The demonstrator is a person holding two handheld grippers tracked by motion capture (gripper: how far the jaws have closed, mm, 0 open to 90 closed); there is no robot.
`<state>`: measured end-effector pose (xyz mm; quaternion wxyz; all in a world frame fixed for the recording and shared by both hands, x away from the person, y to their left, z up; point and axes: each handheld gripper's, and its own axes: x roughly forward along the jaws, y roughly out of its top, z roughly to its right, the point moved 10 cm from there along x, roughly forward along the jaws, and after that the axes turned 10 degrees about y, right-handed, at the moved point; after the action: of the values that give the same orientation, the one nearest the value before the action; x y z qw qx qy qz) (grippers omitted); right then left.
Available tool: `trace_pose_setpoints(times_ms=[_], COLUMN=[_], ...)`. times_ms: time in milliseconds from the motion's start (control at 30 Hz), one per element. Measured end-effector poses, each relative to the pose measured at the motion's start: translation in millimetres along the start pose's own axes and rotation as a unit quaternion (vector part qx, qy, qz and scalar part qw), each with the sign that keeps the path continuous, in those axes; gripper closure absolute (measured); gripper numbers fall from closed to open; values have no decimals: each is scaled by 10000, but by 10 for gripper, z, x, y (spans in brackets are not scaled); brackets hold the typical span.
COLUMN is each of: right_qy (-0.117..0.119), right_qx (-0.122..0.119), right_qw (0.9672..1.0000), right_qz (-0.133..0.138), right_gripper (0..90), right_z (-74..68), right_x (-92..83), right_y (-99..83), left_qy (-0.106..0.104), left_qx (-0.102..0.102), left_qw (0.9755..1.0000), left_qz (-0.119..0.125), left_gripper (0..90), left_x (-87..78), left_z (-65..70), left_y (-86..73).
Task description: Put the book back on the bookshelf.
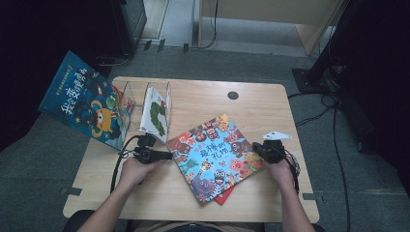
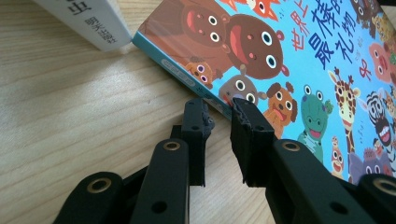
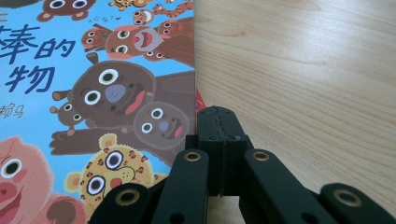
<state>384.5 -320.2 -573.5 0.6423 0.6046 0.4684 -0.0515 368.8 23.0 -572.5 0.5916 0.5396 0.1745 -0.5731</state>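
The left claw [image 2: 219, 114], jaws slightly apart, straddles the near edge of the blue animal-covered book [image 2: 299, 60] lying flat mid-counter [image 1: 270, 101], while the right claw [image 3: 217, 116], jaws together, rests at its opposite edge, above a red book [image 1: 223, 197] beneath.

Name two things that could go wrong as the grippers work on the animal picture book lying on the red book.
The left gripper stands with its jaws slightly apart at the edge of the animal picture book; closing there might crease or tear the cover. The right gripper is shut beside the opposite edge, so a push could slide the book off the red book beneath, or towards the white book standing nearby.
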Motion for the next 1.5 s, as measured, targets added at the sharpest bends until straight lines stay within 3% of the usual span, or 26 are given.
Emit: trace_pose_setpoints(times_ms=[100, 467, 767, 1033, 1500], right_qy=[5, 2, 49, 181, 195], right_qx=[8, 160, 118, 84, 101], right_qw=[10000, 9999, 9998, 9996, 9996], right_qz=[-1, 17, 156, 186, 175], right_gripper=[900, 900, 900, 889, 831], right_z=[2, 11, -19, -73, -70], right_x=[-22, -89, -96, -65, -74], right_y=[-21, -80, -1, 43, 34], left_qy=[92, 74, 33, -55, -192], left_qx=[144, 129, 176, 55, -84], left_qw=[9999, 9999, 9997, 9996, 9991], left_qz=[-20, 1, -153, -266, -367], left_gripper=[760, 756, 637, 557, 455], left_x=[10, 70, 56, 77, 126], left_z=[12, 40, 104, 170, 293], left_y=[23, 107, 70, 36, 37])
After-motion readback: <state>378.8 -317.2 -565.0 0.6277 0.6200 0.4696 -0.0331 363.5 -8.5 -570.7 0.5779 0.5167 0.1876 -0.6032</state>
